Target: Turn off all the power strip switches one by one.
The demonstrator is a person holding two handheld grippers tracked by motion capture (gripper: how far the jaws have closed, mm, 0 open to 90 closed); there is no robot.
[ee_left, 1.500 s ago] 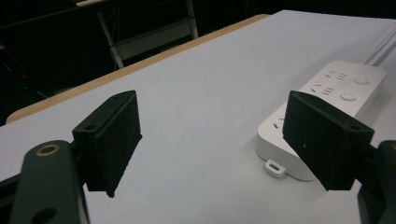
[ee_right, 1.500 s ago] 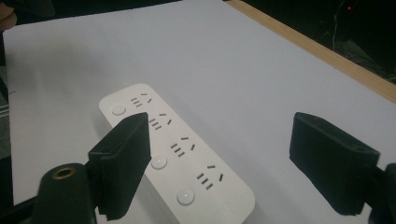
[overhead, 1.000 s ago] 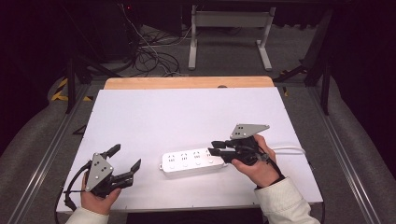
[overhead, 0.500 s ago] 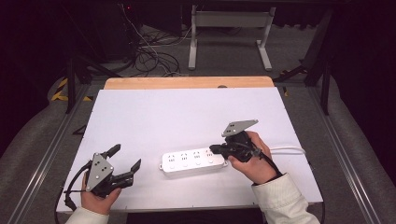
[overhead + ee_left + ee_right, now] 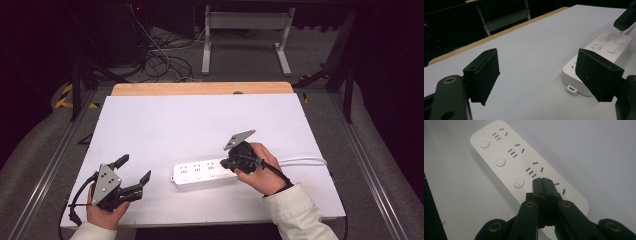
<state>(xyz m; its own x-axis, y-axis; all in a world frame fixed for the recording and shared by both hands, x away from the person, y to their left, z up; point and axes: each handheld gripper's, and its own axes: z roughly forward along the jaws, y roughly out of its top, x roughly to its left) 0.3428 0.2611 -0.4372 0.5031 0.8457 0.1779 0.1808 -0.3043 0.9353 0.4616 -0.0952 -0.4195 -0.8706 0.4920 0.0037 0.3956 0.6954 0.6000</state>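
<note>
The power strip (image 5: 524, 162) lies flat; the right gripper view shows the right gripper (image 5: 545, 181) clenched over its sockets. In the high view the hand (image 5: 260, 170) hides that contact. The left gripper (image 5: 537, 75) is spread wide, holding nothing.

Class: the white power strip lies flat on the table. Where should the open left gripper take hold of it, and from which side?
Grip the power strip across its narrow width near the free rounded end, coming from above with the left gripper: its flat, low body gives two long parallel edges, and the right gripper, jaws shut, sits over the cable end.
</note>
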